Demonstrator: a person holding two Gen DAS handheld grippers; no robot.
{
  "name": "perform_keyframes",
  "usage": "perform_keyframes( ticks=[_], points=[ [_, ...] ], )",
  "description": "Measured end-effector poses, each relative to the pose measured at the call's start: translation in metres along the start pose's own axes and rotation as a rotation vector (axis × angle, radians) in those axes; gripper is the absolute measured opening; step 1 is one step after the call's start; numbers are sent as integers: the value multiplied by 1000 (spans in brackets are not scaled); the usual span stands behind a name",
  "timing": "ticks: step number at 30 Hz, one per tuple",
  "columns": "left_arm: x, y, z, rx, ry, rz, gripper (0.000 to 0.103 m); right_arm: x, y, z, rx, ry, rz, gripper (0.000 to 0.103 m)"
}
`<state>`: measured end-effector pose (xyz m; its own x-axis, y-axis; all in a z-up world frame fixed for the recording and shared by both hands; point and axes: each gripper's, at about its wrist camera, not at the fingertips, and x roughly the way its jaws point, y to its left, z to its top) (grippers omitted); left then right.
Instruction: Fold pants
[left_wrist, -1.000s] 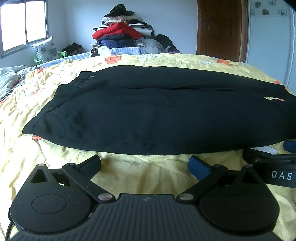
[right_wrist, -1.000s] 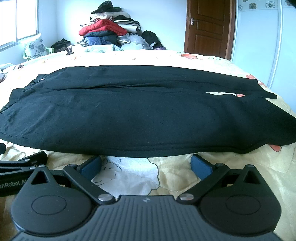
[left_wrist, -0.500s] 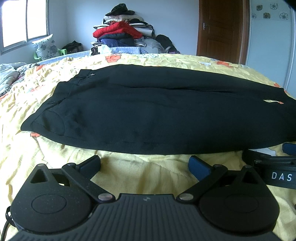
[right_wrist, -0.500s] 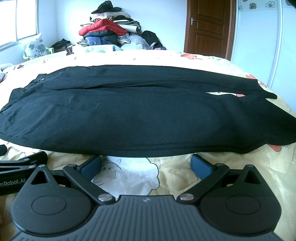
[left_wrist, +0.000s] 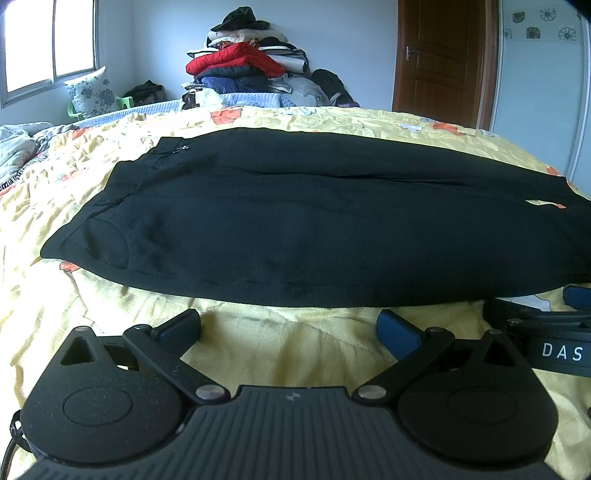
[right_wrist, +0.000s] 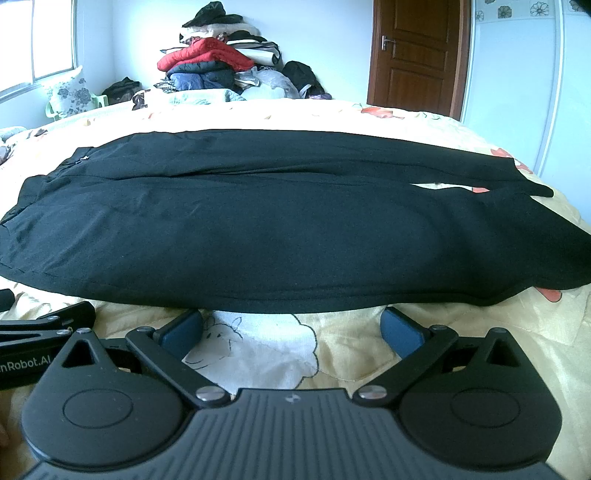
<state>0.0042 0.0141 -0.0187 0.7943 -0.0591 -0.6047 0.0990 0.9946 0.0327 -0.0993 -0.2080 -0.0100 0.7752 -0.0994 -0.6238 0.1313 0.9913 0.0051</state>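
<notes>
Black pants (left_wrist: 314, 229) lie flat across the yellow bed, waistband to the left, leg ends to the right; they also show in the right wrist view (right_wrist: 288, 229). My left gripper (left_wrist: 290, 328) is open and empty, just short of the pants' near edge. My right gripper (right_wrist: 291, 326) is open and empty, its fingertips at the near edge of the pants, further toward the leg end. Each gripper shows at the edge of the other's view: the right one (left_wrist: 546, 332), the left one (right_wrist: 40, 336).
The bed (left_wrist: 280, 343) has a wrinkled yellow cover with a sheep print (right_wrist: 258, 343). A pile of clothes (left_wrist: 243, 62) stands behind the bed. A pillow (left_wrist: 90, 90) and window are at far left, a wooden door (left_wrist: 439, 59) at far right.
The left gripper's view has tilted up slightly, so the pants sit lower in its frame. The right gripper has not moved. Both stay open.
</notes>
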Motion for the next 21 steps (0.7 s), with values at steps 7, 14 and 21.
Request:
perform_keyframes(
  ticks=[7,14,21],
  points=[
    [0,0,0,-1,0,-1,103,0,0,0,0,0,0,103],
    [1,1,-1,-9,2,-6,103,0,0,0,0,0,0,103],
    [1,1,-1,-9,1,-6,103,0,0,0,0,0,0,103]
  ],
)
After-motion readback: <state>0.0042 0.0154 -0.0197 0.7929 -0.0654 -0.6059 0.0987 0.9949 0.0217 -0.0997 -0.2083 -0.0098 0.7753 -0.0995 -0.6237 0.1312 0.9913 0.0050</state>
